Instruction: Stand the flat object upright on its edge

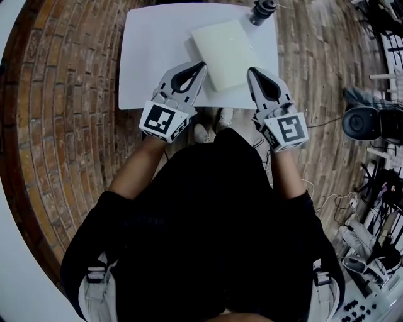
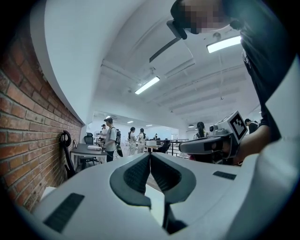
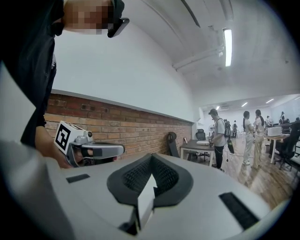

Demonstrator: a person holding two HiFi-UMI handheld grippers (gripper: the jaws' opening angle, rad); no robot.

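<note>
A pale flat slab (image 1: 225,50) rests on the white table (image 1: 151,56); I cannot tell whether it lies fully flat or is slightly raised. My left gripper (image 1: 201,64) is at the slab's near left edge and my right gripper (image 1: 250,70) at its near right edge. In the left gripper view the left gripper (image 2: 150,154) has its jaws shut with nothing between the pads. The right gripper (image 3: 151,155) is also shut and empty in its own view. A white sliver (image 3: 144,201) shows under its pads. Each gripper view shows the other gripper across from it.
A dark round object (image 1: 262,11) stands at the table's far right corner. Brick-patterned floor (image 1: 63,113) surrounds the table. Black equipment and cables (image 1: 365,122) crowd the right side. The person's shoes (image 1: 201,132) are by the table's near edge. People stand at desks (image 2: 110,140) far off.
</note>
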